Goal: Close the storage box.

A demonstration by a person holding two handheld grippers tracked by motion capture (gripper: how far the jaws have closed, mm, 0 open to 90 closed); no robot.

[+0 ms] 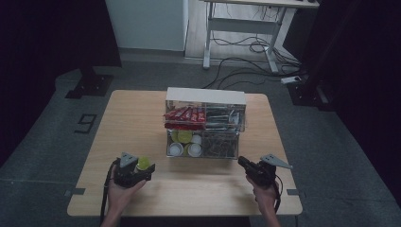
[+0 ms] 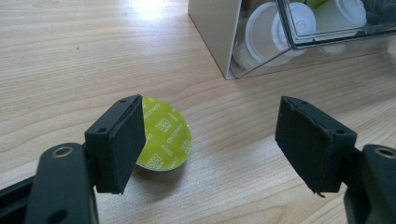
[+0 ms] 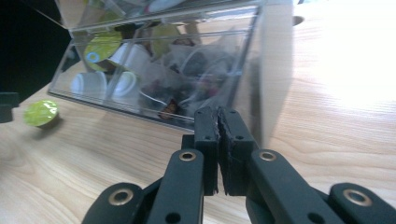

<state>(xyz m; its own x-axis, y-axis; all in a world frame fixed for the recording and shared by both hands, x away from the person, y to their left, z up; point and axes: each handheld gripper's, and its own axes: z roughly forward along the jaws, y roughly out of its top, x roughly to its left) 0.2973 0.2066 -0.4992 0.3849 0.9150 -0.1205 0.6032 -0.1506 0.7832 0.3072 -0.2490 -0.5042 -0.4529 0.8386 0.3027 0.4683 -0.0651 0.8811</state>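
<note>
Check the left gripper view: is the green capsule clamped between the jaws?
No: the left gripper stands wide open, and the green capsule lies on the table beside one jaw only.

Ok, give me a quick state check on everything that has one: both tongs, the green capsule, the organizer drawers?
Left tongs: open, holding nothing.
Right tongs: shut, empty, near the organizer's front.
Green capsule: on the table, foil lid tilted toward the camera, beside the left tongs' one pad, not gripped.
Clear organizer: upright on the table; lower drawer looks pulled out.
White capsules: inside the lower drawer.
</note>
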